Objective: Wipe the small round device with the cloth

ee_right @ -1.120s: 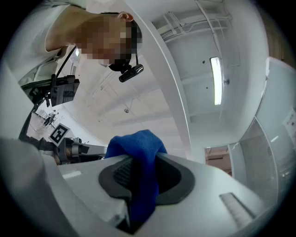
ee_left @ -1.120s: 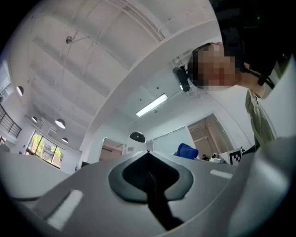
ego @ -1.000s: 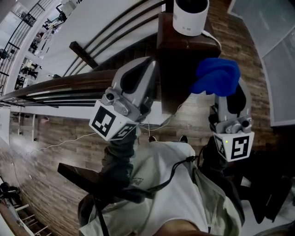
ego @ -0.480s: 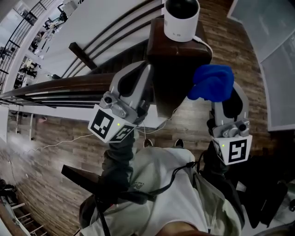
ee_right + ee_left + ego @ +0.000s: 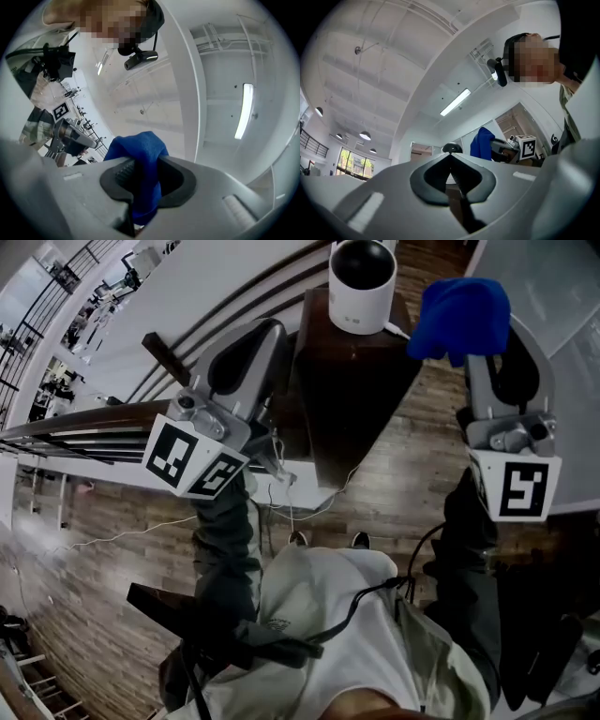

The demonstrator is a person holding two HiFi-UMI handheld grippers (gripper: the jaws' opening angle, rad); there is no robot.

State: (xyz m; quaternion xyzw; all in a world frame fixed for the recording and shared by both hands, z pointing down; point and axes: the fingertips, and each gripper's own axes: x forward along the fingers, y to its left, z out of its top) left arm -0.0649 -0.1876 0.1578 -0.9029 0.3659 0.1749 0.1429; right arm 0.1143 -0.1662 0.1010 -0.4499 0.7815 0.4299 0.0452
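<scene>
The small round device (image 5: pixel 361 282), white with a black top, stands on a dark wooden post (image 5: pixel 342 390). In the left gripper view its black top (image 5: pixel 451 148) shows just past the jaw tips. My left gripper (image 5: pixel 270 336) is shut with nothing in it, just left of the post and below the device. My right gripper (image 5: pixel 487 345) is shut on a blue cloth (image 5: pixel 462 313), held to the right of the device and apart from it. The cloth (image 5: pixel 140 154) bulges out between the jaws of my right gripper (image 5: pixel 143 161). It also shows from the left gripper (image 5: pixel 450 157) as a blue cloth (image 5: pixel 483 142).
A white cable (image 5: pixel 309 498) hangs from the post toward the wood floor (image 5: pixel 403 474). Dark handrails (image 5: pixel 84 423) run off to the left. A person's light shirt (image 5: pixel 328 634) fills the bottom of the head view. A glass panel (image 5: pixel 562 324) is at the right.
Both grippers have risen. The right one carried the blue cloth up and to the right, level with the device. The left one moved up and left beside the post.
</scene>
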